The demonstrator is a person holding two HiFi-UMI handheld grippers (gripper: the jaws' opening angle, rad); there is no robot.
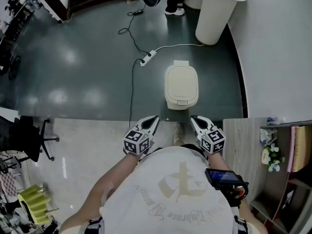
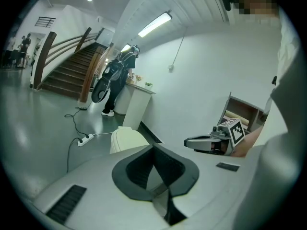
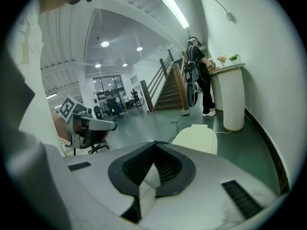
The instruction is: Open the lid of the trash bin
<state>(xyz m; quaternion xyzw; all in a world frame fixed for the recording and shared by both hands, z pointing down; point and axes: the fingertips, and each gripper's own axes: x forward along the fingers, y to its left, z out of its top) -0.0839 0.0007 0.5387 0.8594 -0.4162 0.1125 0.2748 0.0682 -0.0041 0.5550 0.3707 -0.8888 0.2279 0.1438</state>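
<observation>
Down on the dark green floor, right ahead of the person, sits the cream bin, its lid lying flat and closed. Both tongs hang near it, neither touching: left gripper jaws pressed together on nothing, right gripper the same. A power strip lies beyond the bin.

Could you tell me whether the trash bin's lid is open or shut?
Shut: the lid lies flat on the trash bin, with no gap showing at its rim.
</observation>
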